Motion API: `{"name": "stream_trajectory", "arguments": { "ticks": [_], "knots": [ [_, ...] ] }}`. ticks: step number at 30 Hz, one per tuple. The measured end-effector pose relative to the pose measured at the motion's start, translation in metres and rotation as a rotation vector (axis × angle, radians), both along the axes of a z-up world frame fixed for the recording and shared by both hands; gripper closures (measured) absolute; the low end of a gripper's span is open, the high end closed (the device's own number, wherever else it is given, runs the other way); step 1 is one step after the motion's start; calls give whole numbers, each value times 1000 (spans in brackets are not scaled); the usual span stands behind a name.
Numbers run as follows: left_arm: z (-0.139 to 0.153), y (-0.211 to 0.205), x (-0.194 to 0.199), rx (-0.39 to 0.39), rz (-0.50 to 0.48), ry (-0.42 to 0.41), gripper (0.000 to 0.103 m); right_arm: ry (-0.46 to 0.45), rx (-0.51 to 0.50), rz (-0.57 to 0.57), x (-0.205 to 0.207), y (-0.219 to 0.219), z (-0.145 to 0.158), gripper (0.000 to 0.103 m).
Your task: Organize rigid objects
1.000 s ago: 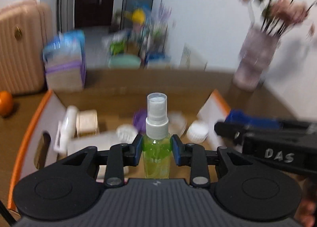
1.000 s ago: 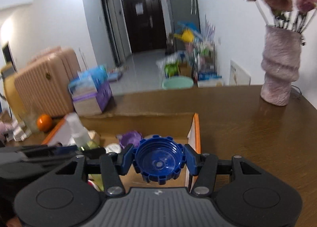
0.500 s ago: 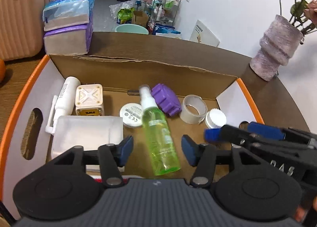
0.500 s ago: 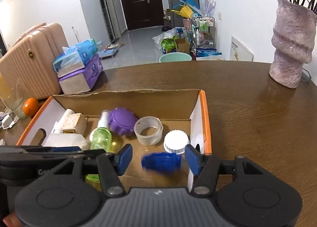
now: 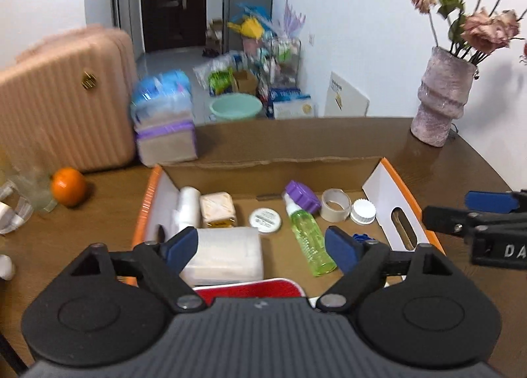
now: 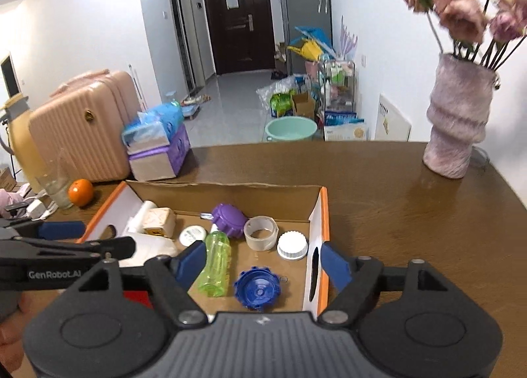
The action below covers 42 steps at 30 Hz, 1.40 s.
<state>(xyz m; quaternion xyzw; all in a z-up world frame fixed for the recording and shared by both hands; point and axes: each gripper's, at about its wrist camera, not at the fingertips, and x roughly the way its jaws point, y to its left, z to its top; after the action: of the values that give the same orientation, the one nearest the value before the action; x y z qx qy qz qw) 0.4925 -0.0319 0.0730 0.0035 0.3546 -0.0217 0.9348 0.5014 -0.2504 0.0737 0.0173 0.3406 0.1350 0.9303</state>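
A brown cardboard box with orange-edged white flaps (image 6: 324, 213) holds a translucent green spray bottle (image 6: 215, 266), a notched blue plastic cap (image 6: 257, 292), a ridged purple cap (image 6: 229, 220), a white ribbed cap (image 6: 292, 245) and a red mesh-patterned item (image 5: 247, 287).

We see each gripper (image 5: 260, 247) as matte black plastic with blue pads (image 5: 180, 245), silver screws, ribbed housing; white "GenRobot.AI" lettering marks the left gripper's side.
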Motion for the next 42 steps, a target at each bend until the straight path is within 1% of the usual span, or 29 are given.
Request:
{"name": "stream_trajectory", "arguments": {
  "ticks": [3, 4, 6, 8, 10, 11, 12, 14, 15, 16, 17, 18, 20, 21, 23, 24, 25, 26, 27, 29, 31, 35, 36, 40, 42],
  "knots": [
    [14, 3, -34, 41, -2, -87, 9, -50, 19, -19, -31, -5, 9, 23],
    [16, 5, -49, 56, -4, -138, 6, -80, 35, -20, -44, -6, 9, 22],
    [18, 5, -78, 98, 6, -239, 4, -143, 58, -5, -69, -7, 6, 20],
    [16, 7, -108, 133, 5, -354, 2, -202, 31, -3, -90, -3, 1, 20],
    [9, 9, -138, 154, 23, -482, 0, -288, -8, -26, -115, 2, -3, 19],
    [6, 10, -151, 164, 36, -522, 0, -333, -12, -29, -127, 4, -5, 17],
    [1, 11, -164, 165, 44, -559, 0, -384, -13, -30, -141, 6, -7, 12],
    [-9, 17, -191, 126, 62, -618, 0, -496, -22, -37, -173, 10, -15, 5],
    [-15, 20, -202, 107, 72, -633, 0, -548, -35, -43, -189, 12, -19, 4],
    [-20, 21, -213, 99, 78, -641, 0, -577, -49, -51, -201, 15, -23, 4],
    [-24, 22, -224, 100, 77, -649, 0, -600, -60, -68, -215, 17, -27, 3],
    [-29, 22, -236, 111, 72, -668, 0, -605, -59, -88, -227, 17, -29, 3],
    [-40, 24, -262, 161, 82, -724, 0, -599, -32, -133, -250, 18, -33, 2],
    [-45, 24, -273, 183, 81, -749, 0, -611, -10, -128, -262, 18, -35, 1],
    [-53, 24, -292, 225, 90, -761, 0, -652, 46, -140, -286, 16, -41, 0],
    [-54, 26, -302, 228, 97, -766, 0, -657, 69, -157, -295, 14, -44, 0],
    [-56, 27, -311, 224, 115, -773, 0, -657, 87, -166, -302, 15, -46, 0],
    [-57, 28, -320, 216, 133, -778, 0, -650, 82, -152, -308, 17, -48, 0],
    [-58, 31, -328, 208, 149, -785, 0, -645, 54, -132, -314, 20, -48, 0],
    [-60, 35, -346, 170, 176, -785, 0, -681, -9, -114, -332, 29, -50, 0],
    [-61, 38, -362, 139, 177, -787, 0, -709, -34, -100, -347, 34, -53, 0],
    [-64, 36, -394, 115, 193, -835, 0, -721, 26, -26, -371, 35, -60, 0],
    [-66, 35, -402, 103, 181, -834, 0, -717, 24, -21, -374, 36, -62, 0],
    [-77, 29, -429, 133, 134, -848, 0, -713, -32, -16, -392, 43, -67, 0],
    [-79, 32, -438, 110, 124, -841, 0, -695, -48, -13, -399, 43, -70, 0]
  ]
}}
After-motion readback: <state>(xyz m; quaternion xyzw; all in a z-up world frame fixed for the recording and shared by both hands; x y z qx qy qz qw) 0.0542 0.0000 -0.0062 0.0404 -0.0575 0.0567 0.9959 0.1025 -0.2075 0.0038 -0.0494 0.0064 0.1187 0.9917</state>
